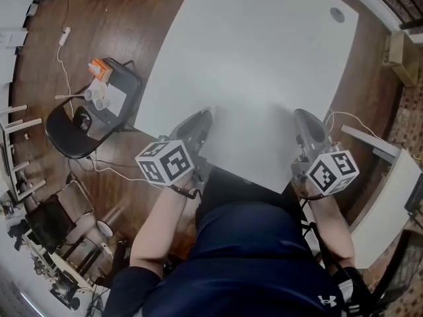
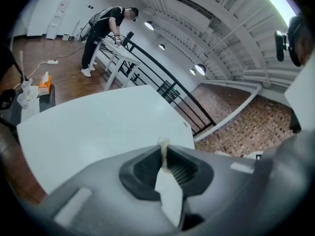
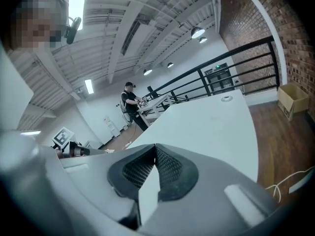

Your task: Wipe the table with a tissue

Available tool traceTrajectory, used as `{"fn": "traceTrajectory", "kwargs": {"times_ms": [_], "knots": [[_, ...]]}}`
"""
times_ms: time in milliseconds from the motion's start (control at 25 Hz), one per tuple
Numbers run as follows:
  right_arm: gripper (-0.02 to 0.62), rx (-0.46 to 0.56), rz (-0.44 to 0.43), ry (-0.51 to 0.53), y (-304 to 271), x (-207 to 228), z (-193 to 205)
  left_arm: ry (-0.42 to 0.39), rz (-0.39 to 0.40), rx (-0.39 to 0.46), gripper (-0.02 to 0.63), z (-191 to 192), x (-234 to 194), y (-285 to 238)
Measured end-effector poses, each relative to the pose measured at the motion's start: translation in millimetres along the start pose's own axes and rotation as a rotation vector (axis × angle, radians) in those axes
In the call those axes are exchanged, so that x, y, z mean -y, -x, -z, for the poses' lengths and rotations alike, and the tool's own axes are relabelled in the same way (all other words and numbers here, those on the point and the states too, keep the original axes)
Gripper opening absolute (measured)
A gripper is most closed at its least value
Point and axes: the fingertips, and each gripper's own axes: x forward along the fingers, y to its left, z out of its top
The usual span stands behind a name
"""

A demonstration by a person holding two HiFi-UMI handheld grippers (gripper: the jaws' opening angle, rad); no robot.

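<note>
The white table (image 1: 251, 45) fills the middle of the head view, and both grippers rest at its near edge. My left gripper (image 1: 206, 117) is shut; in the left gripper view (image 2: 164, 154) a thin pale sliver of tissue (image 2: 163, 145) pokes up from between its closed jaws. The rest of the tissue is hidden. About a hand's width to the right, my right gripper (image 1: 301, 115) is also shut, and the right gripper view (image 3: 155, 150) shows its ribbed pads pressed together with nothing between them. Both point out over the tabletop (image 2: 98, 127).
A black chair (image 1: 79, 134) stands left of the table with an orange tissue box (image 1: 100, 68) and small cups (image 1: 99, 99) on it. A round grommet (image 1: 337, 14) sits in the table's far right corner. A white shelf (image 1: 390, 187) stands at the right. A person (image 2: 103, 31) works at a distant table.
</note>
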Motion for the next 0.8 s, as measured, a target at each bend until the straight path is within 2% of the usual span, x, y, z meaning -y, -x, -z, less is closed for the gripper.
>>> {"fn": "traceTrajectory", "kwargs": {"times_ms": [320,520,800], "knots": [[0.011,0.061,0.006,0.06,41.0,-36.7,-17.3,-0.075,0.08,0.043,0.035,-3.9,31.0,43.6],[0.011,0.119,0.0,0.138,62.7,-70.2,-35.7,-0.107,0.205,0.055,0.035,9.3,59.6,59.9],[0.011,0.18,0.004,0.207,75.3,-114.5,-55.5,-0.274,0.301,0.15,0.035,-1.1,100.4,81.0]]}}
